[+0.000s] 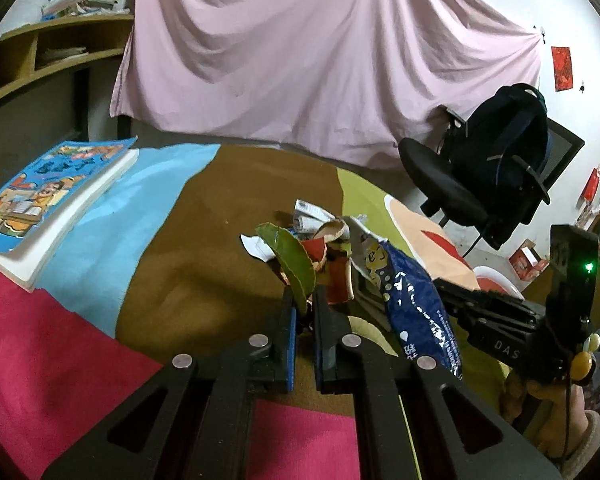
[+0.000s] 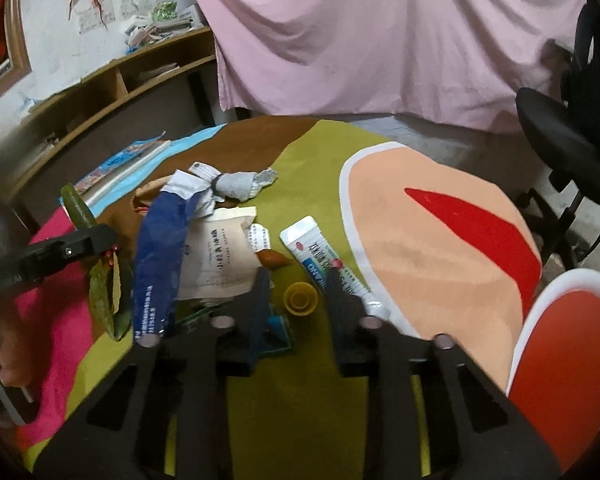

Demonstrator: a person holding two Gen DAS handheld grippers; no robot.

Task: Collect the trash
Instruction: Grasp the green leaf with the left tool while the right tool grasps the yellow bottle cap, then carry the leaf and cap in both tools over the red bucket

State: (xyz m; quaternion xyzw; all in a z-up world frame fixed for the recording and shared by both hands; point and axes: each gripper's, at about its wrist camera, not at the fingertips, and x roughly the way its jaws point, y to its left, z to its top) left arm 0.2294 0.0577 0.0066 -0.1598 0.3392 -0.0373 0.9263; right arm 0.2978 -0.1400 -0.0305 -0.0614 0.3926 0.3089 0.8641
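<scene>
The trash pile sits in the middle of a table with a bright cloth of pink, blue, brown and green. The left gripper pinches a green leaf. The right gripper is spread wide around a small yellow cap. A book lies at the left edge. A pink sheet hangs behind, with a black chair beside it.

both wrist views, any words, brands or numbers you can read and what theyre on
"DAS", then cut off: black body of the right gripper.
"DIAN", upside down: white and blue tube-shaped packet; its other print is unreadable.
Beige paper sachet: Chinese print, too blurred to read.
Dark blue plastic wrapper: white print, too small to read.
Blue cartoon-cover book: title too blurred to read.
</scene>
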